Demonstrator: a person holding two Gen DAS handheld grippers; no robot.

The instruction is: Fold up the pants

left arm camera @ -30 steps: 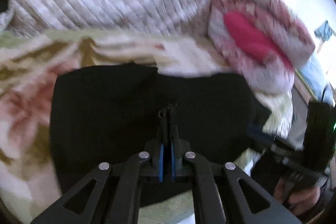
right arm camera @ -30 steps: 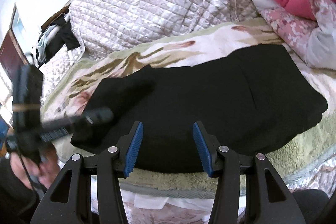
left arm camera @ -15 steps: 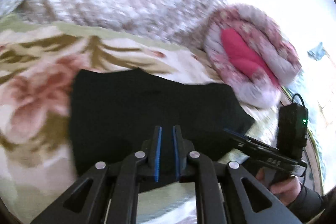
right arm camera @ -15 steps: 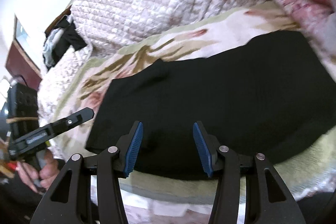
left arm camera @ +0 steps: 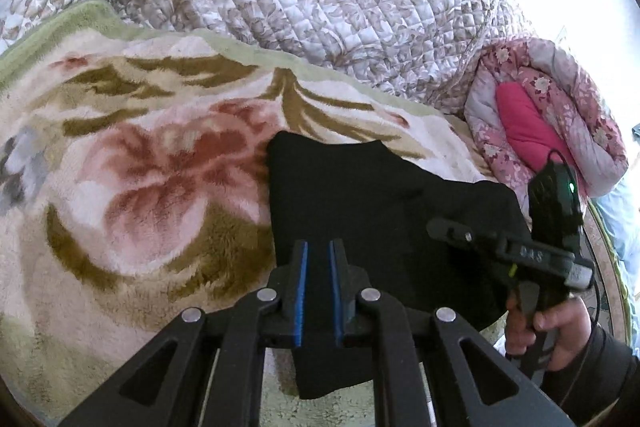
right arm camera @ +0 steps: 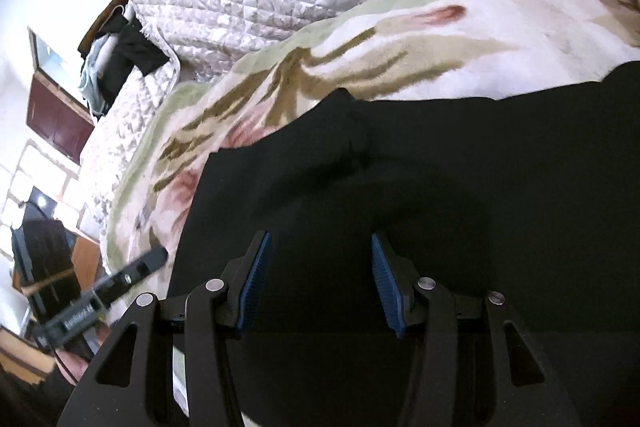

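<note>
Left wrist view: the left tool (left arm camera: 318,267) hangs over the folded black pants (left arm camera: 384,211), its blue pads a narrow slit apart with nothing pinched between them. The pants lie on the fluffy floral blanket (left arm camera: 132,187), and the right tool (left arm camera: 444,229) reaches over their right part.

Right wrist view: the right tool (right arm camera: 320,267) stands open above the pants (right arm camera: 440,179), gripping nothing. The left tool (right arm camera: 154,259) pokes in just beside the pants' left edge.

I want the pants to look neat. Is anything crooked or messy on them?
A little. The black pants lie mostly flat on the flowery blanket, but their far edge has a raised bump with a crease, so that edge is not straight. Nothing looks torn or spilled.
</note>
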